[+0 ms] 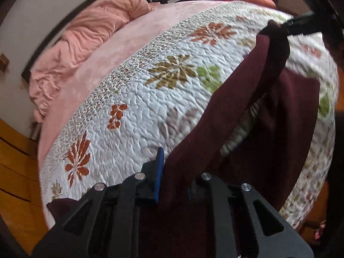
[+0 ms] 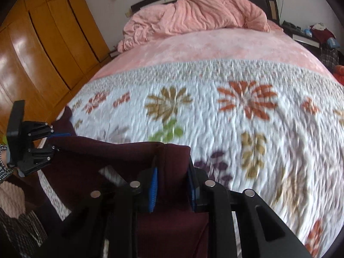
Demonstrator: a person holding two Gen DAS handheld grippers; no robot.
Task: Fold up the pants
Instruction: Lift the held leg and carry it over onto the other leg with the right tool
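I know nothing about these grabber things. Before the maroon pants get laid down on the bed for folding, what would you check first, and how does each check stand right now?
1. Right gripper clamped on the pants: ok, fabric sits between its blue pads.
2. Left gripper clamped on the pants: ok, cloth fills its fingers.
3. Pants stretched between both grippers: ok, the top edge spans them.
4. Quilt free of clutter where the pants would land: ok.
5. Legs hanging straight and untwisted: cannot tell, lower part is hidden.
6. Pink duvet out of the way: ok, bunched at the headboard.
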